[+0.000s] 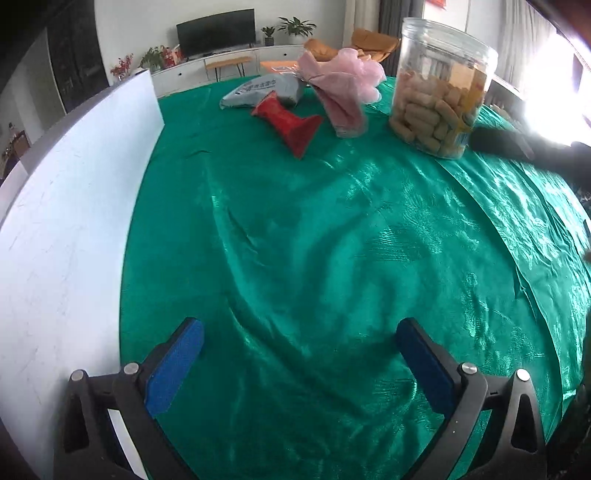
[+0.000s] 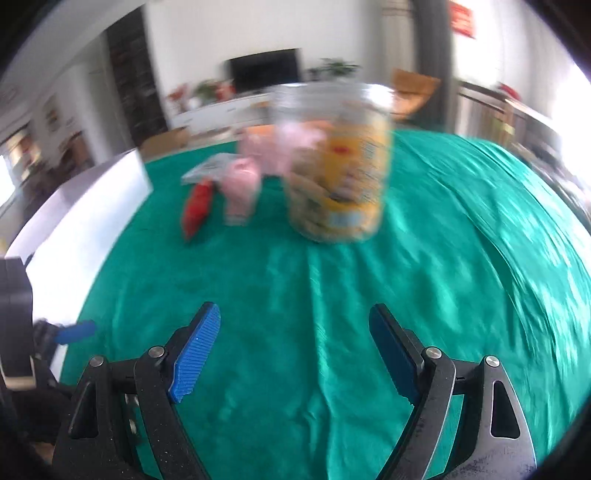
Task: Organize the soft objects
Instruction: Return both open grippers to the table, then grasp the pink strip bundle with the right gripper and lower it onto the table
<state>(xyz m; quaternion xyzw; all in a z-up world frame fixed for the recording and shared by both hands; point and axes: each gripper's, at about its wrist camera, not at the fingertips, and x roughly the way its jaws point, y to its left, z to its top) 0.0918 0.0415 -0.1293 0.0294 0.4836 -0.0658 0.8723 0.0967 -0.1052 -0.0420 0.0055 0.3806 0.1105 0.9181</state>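
Covering table, wrinkled green satin cloth (image 1: pixel 314 240), television (image 1: pixel 216 31) on far wall

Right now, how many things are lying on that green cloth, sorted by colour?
Red: 1, pouch
Pink: 1, bundle
Grey: 1, bag
Clear: 1, jar of snacks
Total: 4

No legible text, grey pouch (image 1: pixel 258 92) carries printed characters too small to read, clear jar (image 1: pixel 439 92) has yellow label, print blurred, red wall sign (image 2: pixel 461 18) unreadable
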